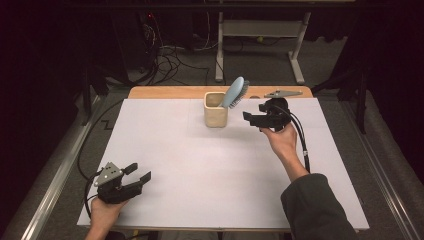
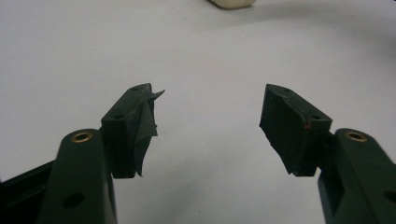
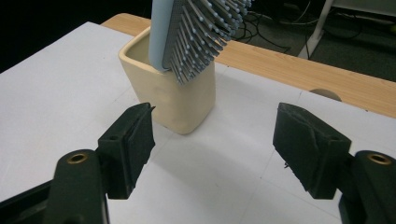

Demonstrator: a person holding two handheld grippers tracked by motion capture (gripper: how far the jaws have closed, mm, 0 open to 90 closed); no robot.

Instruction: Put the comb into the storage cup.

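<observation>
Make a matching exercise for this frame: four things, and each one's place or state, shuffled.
1. pale blue hairbrush
2. cream square cup
3. left gripper
4. right gripper

a. near table edge, open, nothing between its jaws
b. leaning head-up in the cup
c. open, beside the cup
d. upright on the white sheet

Pairs: 1-b, 2-d, 3-a, 4-c

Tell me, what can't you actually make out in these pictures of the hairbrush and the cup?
- Hairbrush handle: hidden inside the cream cup, in the high view and the right gripper view.
- Brush head top: cut off by the upper edge of the right gripper view.
- Cup in the left gripper view: only its base shows at the top edge.
- Room behind the table: too dark.
</observation>
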